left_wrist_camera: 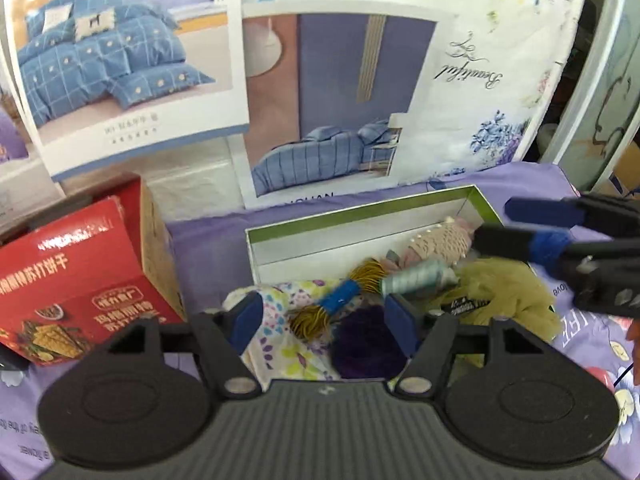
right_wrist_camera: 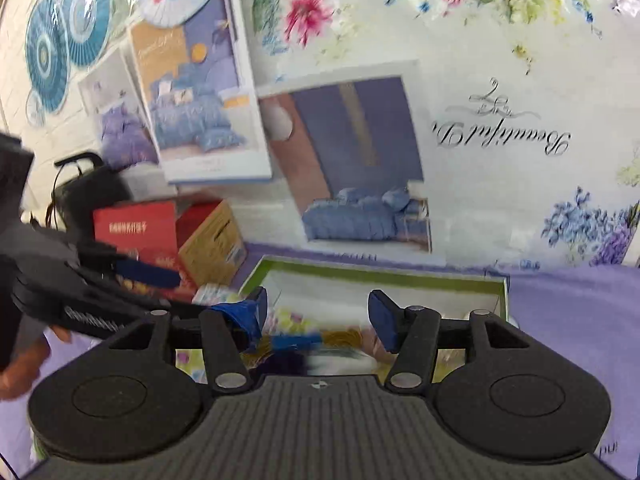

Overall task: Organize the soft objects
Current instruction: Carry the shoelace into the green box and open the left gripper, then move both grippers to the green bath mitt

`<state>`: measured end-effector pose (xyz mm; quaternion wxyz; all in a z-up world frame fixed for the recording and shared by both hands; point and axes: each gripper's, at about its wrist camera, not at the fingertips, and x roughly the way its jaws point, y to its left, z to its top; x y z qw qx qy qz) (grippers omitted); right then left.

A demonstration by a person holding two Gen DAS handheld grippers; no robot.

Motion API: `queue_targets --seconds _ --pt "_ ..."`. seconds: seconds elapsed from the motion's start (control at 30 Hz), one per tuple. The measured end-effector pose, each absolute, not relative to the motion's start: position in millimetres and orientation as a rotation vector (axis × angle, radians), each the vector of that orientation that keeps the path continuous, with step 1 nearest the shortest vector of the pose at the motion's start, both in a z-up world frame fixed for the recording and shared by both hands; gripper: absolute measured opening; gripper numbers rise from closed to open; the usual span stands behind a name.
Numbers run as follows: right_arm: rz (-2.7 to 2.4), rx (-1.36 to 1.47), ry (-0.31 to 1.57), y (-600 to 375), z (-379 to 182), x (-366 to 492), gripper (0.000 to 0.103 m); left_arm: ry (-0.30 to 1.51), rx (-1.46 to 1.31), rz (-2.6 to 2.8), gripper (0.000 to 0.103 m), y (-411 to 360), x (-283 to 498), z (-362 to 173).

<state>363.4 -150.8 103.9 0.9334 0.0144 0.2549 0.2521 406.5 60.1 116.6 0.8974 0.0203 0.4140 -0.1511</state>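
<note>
One open rectangular cardboard box with a green rim (left_wrist_camera: 362, 211) lies on the purple bedspread, and inside it are one gold thread skein with a blue band (left_wrist_camera: 340, 295), one pale blue thread spool (left_wrist_camera: 416, 281), one dark purple fluffy ball (left_wrist_camera: 370, 338), one yellow-green mesh puff (left_wrist_camera: 508, 294), one floral-print cloth (left_wrist_camera: 280, 320) and one pink knitted piece with pearls (left_wrist_camera: 440, 240). Left of that box stand two red biscuit cartons (left_wrist_camera: 80, 276). Behind it lean three printed bedding package cards (left_wrist_camera: 120, 64).

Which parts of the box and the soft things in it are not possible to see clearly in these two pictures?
- Left wrist view: the box's near wall is hidden behind the floral cloth and the left gripper.
- Left wrist view: the right gripper covers part of the pink knitted piece.
- Right wrist view: the contents are motion-blurred; only the gold thread bundle is recognisable.
</note>
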Motion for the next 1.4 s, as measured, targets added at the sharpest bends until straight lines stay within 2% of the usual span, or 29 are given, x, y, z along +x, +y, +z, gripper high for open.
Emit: queue_targets --seconds 0.3,0.53,0.67,0.9,1.03,1.2,1.4 --pt "0.592 0.03 0.432 -148.1 121.1 302.8 0.043 0.806 0.031 -0.296 0.067 76.5 364.5 139.3" --pt "0.736 0.028 0.392 -124.5 115.4 202.8 0.044 0.746 0.099 -0.235 0.067 118.1 273.3 159.3" --pt "0.79 0.015 0.41 -102.5 93.1 153.9 0.045 0.763 0.126 -0.178 0.068 152.4 219.6 141.4" --pt "0.794 0.038 0.501 -75.4 19.5 85.3 0.046 0.852 0.081 -0.047 0.068 213.5 138.1 68.3" --pt "0.733 0.068 0.558 -66.3 -15.7 68.9 0.046 0.844 0.017 0.002 0.068 234.5 103.5 37.6" --pt "0.719 0.075 0.591 -52.9 -21.8 68.5 0.046 0.743 -0.08 0.081 0.068 246.9 81.9 30.7" --pt "0.708 0.14 0.666 -38.0 -25.8 86.1 0.048 0.756 0.018 0.096 0.068 245.6 95.9 31.6"
